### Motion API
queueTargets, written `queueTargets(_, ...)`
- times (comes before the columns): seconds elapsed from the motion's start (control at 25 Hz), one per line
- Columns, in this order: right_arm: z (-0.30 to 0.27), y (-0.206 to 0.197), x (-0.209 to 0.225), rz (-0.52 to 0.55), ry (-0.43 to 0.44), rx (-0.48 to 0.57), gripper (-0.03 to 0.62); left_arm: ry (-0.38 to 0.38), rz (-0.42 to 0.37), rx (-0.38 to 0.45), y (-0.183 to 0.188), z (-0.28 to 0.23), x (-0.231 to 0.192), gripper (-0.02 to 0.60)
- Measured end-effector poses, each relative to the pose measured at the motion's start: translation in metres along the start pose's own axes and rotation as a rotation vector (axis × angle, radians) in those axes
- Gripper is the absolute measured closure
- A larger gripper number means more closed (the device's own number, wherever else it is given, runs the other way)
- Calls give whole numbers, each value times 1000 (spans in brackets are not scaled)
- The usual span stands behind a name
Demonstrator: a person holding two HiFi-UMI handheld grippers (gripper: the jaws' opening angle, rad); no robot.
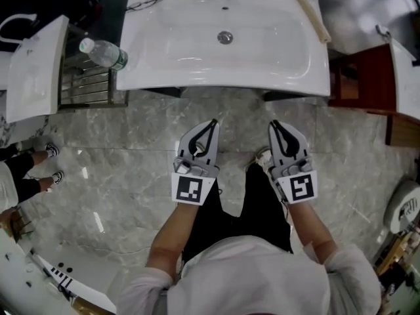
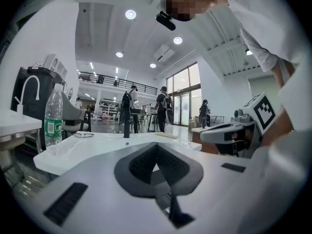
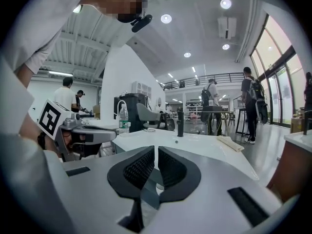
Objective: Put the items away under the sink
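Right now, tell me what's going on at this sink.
A person stands facing the white sink, holding the left gripper and the right gripper over the floor just short of the basin. Both have their jaws together with nothing in them. Nothing has been picked up yet. A water bottle stands at the sink's left edge, eyeglasses lie on its back-left corner, and a pale flat stick lies along its right rim.
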State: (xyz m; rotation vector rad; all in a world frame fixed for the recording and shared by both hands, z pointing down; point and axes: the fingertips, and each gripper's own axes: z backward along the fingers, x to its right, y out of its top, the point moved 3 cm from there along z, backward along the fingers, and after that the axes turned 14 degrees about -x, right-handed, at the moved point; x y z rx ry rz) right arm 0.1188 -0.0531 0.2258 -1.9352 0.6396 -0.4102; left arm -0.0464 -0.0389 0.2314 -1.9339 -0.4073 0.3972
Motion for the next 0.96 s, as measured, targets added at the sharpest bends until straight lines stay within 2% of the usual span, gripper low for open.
queueTargets(0.16, 12, 18, -3, 7, -15, 20, 548, -1, -13, 13, 28, 12, 0, 578)
queueTargets(0.4, 28, 38, 4, 43, -47, 45, 548, -6, -29, 27, 50, 27, 5, 578)
queueTargets(0.64, 39, 72, -10, 118, -50, 88, 548, 7, -31, 46, 64, 48, 6, 578)
queueTargets(0.96, 55, 115, -34, 133, -28, 130, 548, 23, -36, 76, 94, 83, 5, 578)
